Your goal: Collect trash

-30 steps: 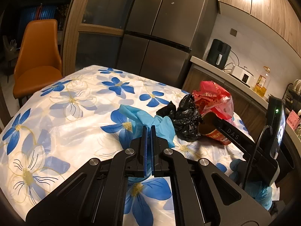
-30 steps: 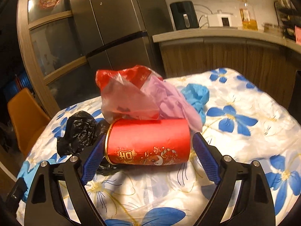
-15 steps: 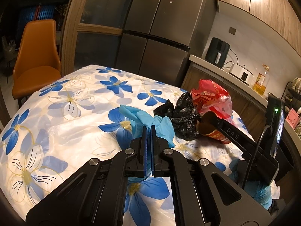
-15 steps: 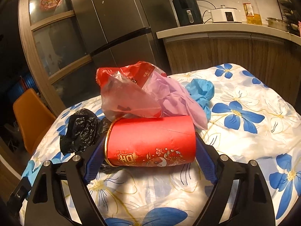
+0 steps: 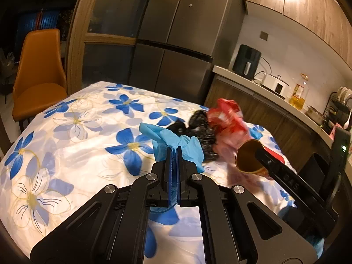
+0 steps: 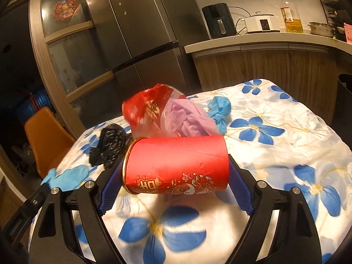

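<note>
My right gripper [image 6: 175, 189] is shut on a red paper cup [image 6: 178, 165] lying sideways, held just above the flowered tablecloth [image 6: 275, 136]. The cup's open gold-rimmed mouth shows in the left wrist view [image 5: 249, 158]. My left gripper [image 5: 173, 160] is shut on a blue glove [image 5: 176, 145]; that glove also shows in the right wrist view [image 6: 68, 177]. Behind the cup lie a red and pink plastic bag [image 6: 165, 116], a crumpled black bag [image 6: 110, 145] and another blue glove [image 6: 220, 110].
An orange chair [image 5: 37, 77] stands at the table's far left. A grey fridge [image 5: 176, 39] is behind the table. A wooden counter [image 6: 275, 44] holds an air fryer, a cooker and an oil bottle. A dark bin [image 6: 344, 92] stands at the right.
My right gripper has lifted the red cup off the cloth and drawn it back from the bags. My left gripper stays shut on the blue glove, raised slightly.
</note>
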`<state>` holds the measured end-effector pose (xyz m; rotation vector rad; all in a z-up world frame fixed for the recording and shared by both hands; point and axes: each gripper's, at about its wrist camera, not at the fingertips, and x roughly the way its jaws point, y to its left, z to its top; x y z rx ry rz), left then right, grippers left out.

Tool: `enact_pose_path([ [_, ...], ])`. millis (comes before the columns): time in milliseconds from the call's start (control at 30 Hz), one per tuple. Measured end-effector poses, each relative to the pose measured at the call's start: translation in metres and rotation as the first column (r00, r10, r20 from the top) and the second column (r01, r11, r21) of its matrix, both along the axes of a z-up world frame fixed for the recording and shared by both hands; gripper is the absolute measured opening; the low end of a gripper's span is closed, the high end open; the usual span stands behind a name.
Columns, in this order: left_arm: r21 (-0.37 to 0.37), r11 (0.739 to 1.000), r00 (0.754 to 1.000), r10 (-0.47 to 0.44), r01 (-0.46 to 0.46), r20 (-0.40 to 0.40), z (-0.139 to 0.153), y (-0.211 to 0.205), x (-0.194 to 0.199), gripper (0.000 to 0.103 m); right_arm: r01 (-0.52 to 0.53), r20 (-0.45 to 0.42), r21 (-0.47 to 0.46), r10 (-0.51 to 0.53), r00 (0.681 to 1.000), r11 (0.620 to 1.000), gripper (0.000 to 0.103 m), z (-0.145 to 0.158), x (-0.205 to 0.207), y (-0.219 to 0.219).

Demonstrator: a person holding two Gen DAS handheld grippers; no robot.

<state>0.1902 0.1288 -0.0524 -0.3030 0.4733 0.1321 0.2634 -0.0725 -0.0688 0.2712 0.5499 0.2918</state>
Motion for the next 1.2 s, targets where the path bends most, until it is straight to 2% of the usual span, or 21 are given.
enact_pose_path([
  [333,0.017,0.998,0.998,-0.061,0.06,0.028,0.02,-0.038,-0.013,0.002,0.024,0.049,0.032,-0.025,0.998,0.999,0.083,0.024,-0.045,-0.041],
  [667,0.059,0.987,0.987,-0.154,0.151,0.047,0.035,-0.092,-0.012,0.002,0.097,0.1,0.041,-0.101,0.99,0.994,0.083,0.041,-0.069,-0.09],
  [967,0.104,0.965,0.966,-0.25,0.243,0.067,0.048,-0.146,0.003,0.002,0.192,0.137,0.059,-0.199,0.97,0.98,0.083,0.053,-0.079,-0.141],
  [1200,0.144,0.936,0.939,-0.333,0.32,0.079,0.056,-0.197,0.019,0.002,0.27,0.167,0.071,-0.278,0.946,0.96,0.083,0.061,-0.083,-0.181],
])
